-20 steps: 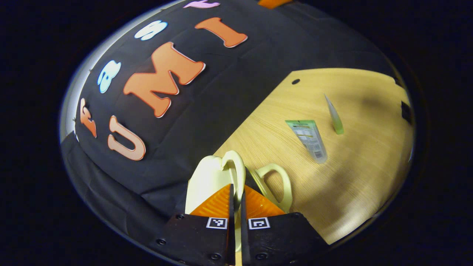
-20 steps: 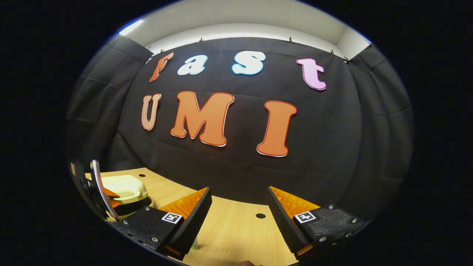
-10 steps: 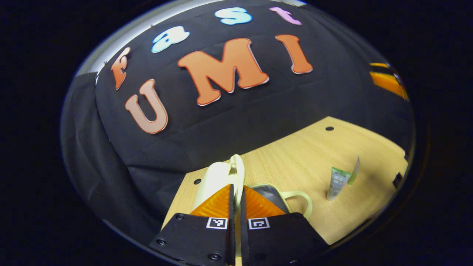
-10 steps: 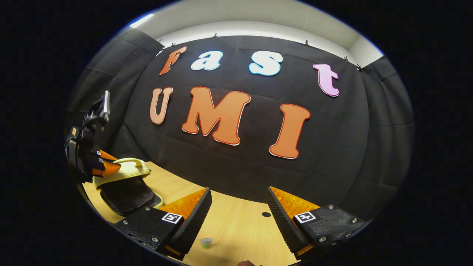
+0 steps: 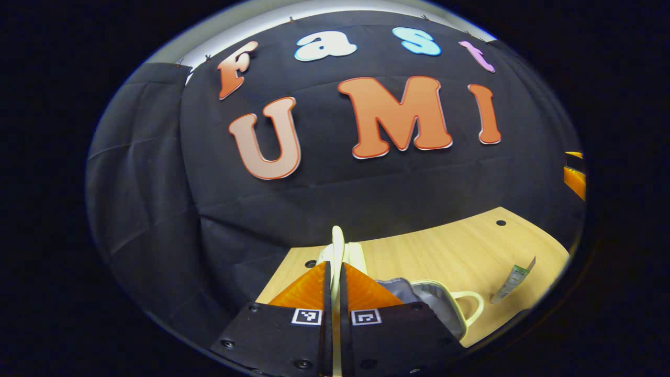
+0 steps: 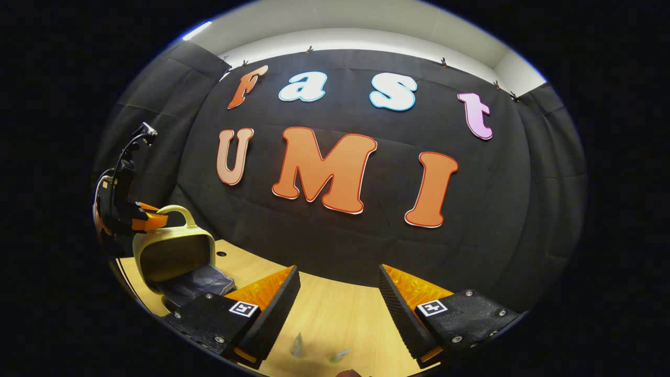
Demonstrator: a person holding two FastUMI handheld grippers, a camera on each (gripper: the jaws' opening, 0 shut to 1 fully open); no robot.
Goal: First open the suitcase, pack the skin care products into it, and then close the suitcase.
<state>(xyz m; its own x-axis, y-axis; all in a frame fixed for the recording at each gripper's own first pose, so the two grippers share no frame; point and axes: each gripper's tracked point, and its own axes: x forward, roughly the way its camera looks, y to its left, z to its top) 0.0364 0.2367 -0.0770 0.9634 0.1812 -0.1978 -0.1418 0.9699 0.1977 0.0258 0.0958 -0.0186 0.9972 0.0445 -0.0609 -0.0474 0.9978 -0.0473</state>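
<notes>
**A:** Roughly a third done, by the look of it; suitcase point(image 6: 172, 251) lid swung up to near vertical, hinged off a lower half point(image 5: 437, 306) lying flat on the table point(image 5: 434, 251); left gripper point(image 5: 333, 277) pinched tight on the lid's handle point(image 6: 175, 212) (thin pale edge sandwiched between both fingers in the left gripper view). Opening step basically there; packing not started; closing obviously still to come.

**B:** Agreed; nothing inside the shell yet as far as can be made out, just lining. Right gripper point(image 6: 337, 293) hanging above the table with fingers spread wide, holding nothing; two small tubes point(image 6: 298, 345) lying on the wood just below it, near the bottom of the right gripper view; also spotted as a green-and-white tube point(image 5: 513, 280) well to the side of the case in the left gripper view.

**A:** Materials: hard, smooth, cream-coloured shell with rounded corners and a looped handle on each half; glossy plastic, probably slippery-ish. Inside, a grey fabric lining point(image 6: 201, 277), slightly crumpled and shiny.

**B:** Tubes flat and squeezable, crimped at one end; likely to tip or slide if grabbed off-centre. Table a pale wood-grain laminate with a couple of small dark holes point(image 5: 501, 222); matte black cloth behind.
</notes>
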